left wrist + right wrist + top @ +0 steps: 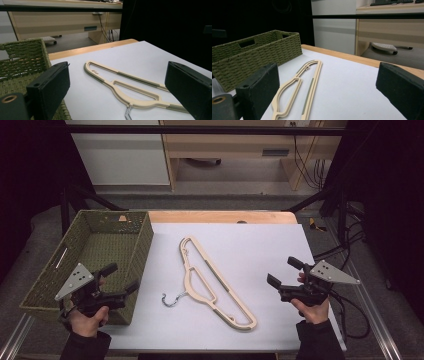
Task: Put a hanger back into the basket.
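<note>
- The cream clothes hanger lies flat mid-desk, just right of the green woven basket.
- Left gripper near the hanger's hook, fingers wide, empty.
- Right gripper right of the hanger, fingers wide; bare white desk between.

Beige hanger, flat, diagonal, mid-table

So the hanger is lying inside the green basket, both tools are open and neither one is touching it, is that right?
Not quite. The hanger lies on the white table, beside the green basket, not inside it; the high view shows this. The rest holds: the left tool and the right tool are both open and neither touches the hanger.
</note>
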{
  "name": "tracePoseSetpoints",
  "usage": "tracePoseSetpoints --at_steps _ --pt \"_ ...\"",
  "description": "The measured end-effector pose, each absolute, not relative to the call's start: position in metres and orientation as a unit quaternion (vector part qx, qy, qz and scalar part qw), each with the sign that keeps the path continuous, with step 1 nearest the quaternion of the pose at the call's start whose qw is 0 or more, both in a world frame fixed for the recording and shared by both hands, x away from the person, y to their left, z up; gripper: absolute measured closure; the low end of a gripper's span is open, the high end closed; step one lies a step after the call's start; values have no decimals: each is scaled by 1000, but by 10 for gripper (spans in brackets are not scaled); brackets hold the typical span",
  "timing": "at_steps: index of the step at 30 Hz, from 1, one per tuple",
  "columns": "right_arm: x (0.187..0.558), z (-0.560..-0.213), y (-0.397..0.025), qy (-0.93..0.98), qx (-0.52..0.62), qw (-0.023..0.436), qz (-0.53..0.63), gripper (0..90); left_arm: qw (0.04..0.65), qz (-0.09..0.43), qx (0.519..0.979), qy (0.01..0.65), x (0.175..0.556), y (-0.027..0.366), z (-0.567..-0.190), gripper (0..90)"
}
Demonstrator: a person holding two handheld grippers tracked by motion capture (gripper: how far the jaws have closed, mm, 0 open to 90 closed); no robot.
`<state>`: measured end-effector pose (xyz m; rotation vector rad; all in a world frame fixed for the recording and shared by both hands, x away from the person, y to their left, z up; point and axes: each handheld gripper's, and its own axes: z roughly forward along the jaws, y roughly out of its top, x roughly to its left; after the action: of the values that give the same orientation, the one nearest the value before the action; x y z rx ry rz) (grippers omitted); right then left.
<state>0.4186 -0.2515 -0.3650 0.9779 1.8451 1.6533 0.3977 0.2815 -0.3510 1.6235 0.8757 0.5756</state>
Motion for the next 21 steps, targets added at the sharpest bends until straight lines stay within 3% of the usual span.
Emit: tracePoseSetpoints --at_steps 21 --pt "418 -365 -245 682 351 237 596 63 521 206 749 352 420 232 -368 94"
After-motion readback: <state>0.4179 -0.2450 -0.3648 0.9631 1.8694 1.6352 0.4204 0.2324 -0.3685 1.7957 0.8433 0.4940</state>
